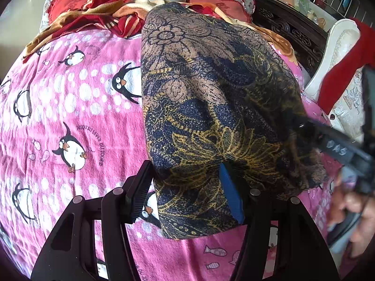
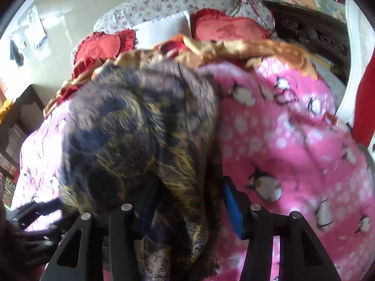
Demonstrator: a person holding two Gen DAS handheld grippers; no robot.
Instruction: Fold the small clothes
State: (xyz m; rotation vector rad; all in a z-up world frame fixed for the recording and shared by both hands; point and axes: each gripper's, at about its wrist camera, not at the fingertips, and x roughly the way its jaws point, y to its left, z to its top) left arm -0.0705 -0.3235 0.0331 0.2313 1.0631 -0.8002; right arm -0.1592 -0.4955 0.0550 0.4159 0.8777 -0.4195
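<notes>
A thin, soft garment of navy, tan and mustard floral print lies draped in a rounded heap on the fuzzy pink penguin-printed blanket covering the bed, which reads "JUSQU'AU LEVER DU JOUR". The left gripper has its jaws apart, the cloth's near edge lying between them. The right gripper also stands with jaws apart, straddling a hanging fold of the garment.

Both wrist views close, angled down over pink bedspread; share patterned cloth, pillows.
</notes>
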